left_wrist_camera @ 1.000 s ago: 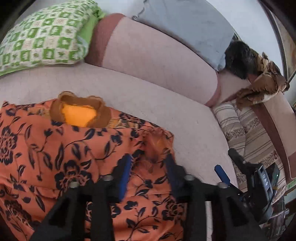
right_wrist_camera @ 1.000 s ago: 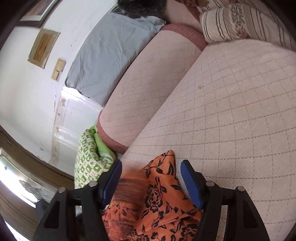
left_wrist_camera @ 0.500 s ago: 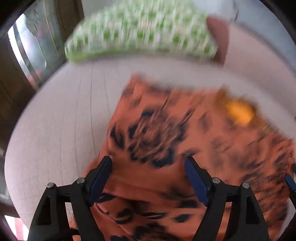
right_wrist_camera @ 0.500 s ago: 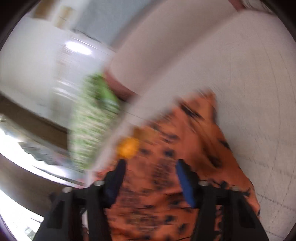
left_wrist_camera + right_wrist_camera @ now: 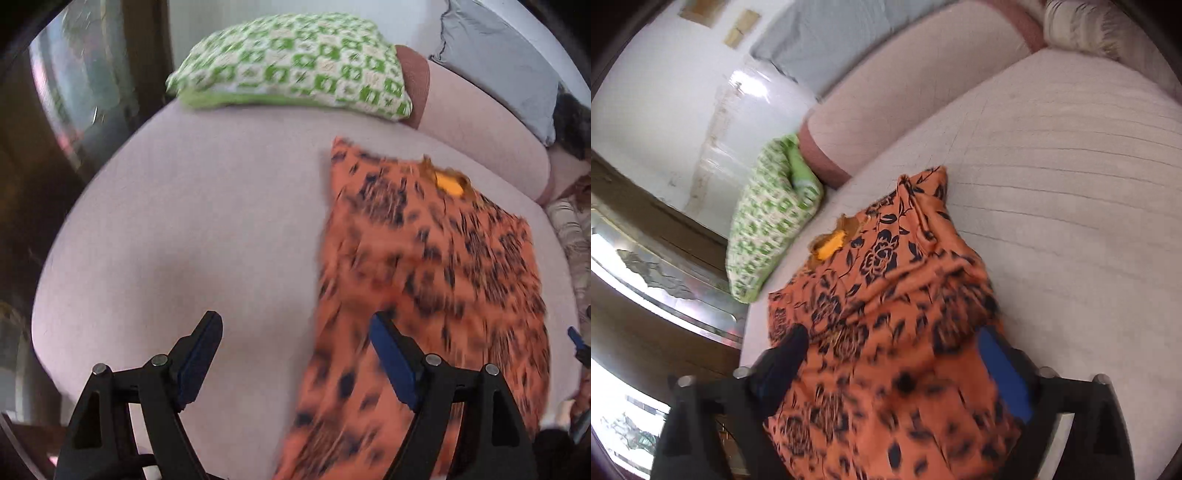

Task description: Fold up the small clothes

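An orange garment with a dark flower print (image 5: 436, 266) lies on the pale sofa seat (image 5: 192, 229), its yellow-lined neck opening (image 5: 448, 184) at the far end. My left gripper (image 5: 295, 350) is open over bare seat, and the garment's left edge runs just inside its right finger (image 5: 391, 356). In the right wrist view the garment (image 5: 886, 288) spreads below my right gripper (image 5: 894, 369). Its jaws are opening wide, with cloth lying between them and the pads clear of it. A sleeve fold (image 5: 923, 199) rests at the garment's far corner.
A green-and-white patterned pillow (image 5: 295, 62) leans at the seat's far left end. The padded backrest (image 5: 480, 133) and a grey cushion (image 5: 498, 62) run behind. A striped cushion (image 5: 1082, 26) sits at the far right. Dark wooden framing (image 5: 22, 184) borders the left side.
My left gripper let go of the cloth, opened and swung left off the garment onto bare seat. My right gripper narrowed, then opened wide, and now hangs over the garment's near part.
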`<state>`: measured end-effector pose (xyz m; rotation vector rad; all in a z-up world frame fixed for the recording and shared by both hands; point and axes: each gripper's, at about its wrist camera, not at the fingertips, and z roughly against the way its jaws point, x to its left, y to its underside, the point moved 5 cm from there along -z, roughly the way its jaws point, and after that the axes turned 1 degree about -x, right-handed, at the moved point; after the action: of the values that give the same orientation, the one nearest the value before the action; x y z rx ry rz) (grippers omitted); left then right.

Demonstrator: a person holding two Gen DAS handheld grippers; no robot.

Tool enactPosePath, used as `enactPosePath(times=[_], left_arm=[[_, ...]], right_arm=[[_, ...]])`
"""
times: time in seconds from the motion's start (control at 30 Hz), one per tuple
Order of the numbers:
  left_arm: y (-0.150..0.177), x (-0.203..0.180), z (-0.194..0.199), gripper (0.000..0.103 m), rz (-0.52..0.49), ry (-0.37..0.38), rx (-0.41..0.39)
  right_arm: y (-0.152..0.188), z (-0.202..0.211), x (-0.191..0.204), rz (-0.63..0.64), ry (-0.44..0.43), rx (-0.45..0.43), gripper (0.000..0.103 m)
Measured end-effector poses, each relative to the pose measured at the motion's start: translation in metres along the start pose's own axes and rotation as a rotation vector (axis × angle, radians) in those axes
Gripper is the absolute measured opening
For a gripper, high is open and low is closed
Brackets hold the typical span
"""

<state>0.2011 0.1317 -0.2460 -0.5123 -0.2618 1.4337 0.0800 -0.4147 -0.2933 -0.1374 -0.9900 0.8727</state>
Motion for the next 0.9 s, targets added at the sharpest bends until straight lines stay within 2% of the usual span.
enactPosePath(times=[0.13, 0.2, 0.3, 0.33, 0.4, 0.43, 0.5, 0.53, 0.67, 0.73, 0.8, 0.9], left_arm=[[0.048, 0.037, 0.011, 0.082, 0.084, 0.124, 0.065], [0.067, 0.043, 0.01, 0.082, 0.081, 0.162, 0.078], [0.084, 0.039, 0.013, 0.082, 0.054, 0.23, 0.057], [0.088, 0.036, 0.013, 0.081, 0.039, 0.247, 0.048], [0.092, 0.031, 0.013, 0.072, 0.005, 0.261, 0.03], [0.093, 0.029, 0.011, 0.063, -0.014, 0.261, 0.028], [0.093, 0.026, 0.005, 0.058, -0.032, 0.268, 0.041], [0.091, 0.024, -0.001, 0.057, -0.029, 0.273, 0.048], [0.09, 0.013, -0.011, 0.056, -0.031, 0.351, 0.057], [0.091, 0.012, -0.018, 0.056, -0.025, 0.337, 0.078], [0.094, 0.009, -0.027, 0.056, -0.017, 0.371, 0.128], [0.095, 0.005, -0.027, 0.056, -0.027, 0.401, 0.145]], right_arm=[[0.034, 0.04, -0.012, 0.028, -0.001, 0.097, 0.095], [0.053, 0.058, -0.023, 0.035, 0.006, 0.131, 0.094], [0.071, 0.075, -0.039, -0.002, 0.0, 0.158, 0.094], [0.074, 0.079, -0.043, -0.023, -0.012, 0.157, 0.094], [0.077, 0.084, -0.05, -0.067, -0.05, 0.158, 0.093], [0.079, 0.084, -0.054, -0.088, -0.062, 0.169, 0.092], [0.081, 0.081, -0.064, -0.136, -0.053, 0.185, 0.088], [0.083, 0.079, -0.068, -0.161, -0.058, 0.196, 0.083], [0.087, 0.067, -0.087, -0.22, -0.027, 0.203, 0.076], [0.086, 0.061, -0.094, -0.244, 0.0, 0.206, 0.074], [0.084, 0.055, -0.095, -0.224, 0.02, 0.202, 0.074], [0.086, 0.049, -0.091, -0.17, 0.033, 0.221, 0.074]])
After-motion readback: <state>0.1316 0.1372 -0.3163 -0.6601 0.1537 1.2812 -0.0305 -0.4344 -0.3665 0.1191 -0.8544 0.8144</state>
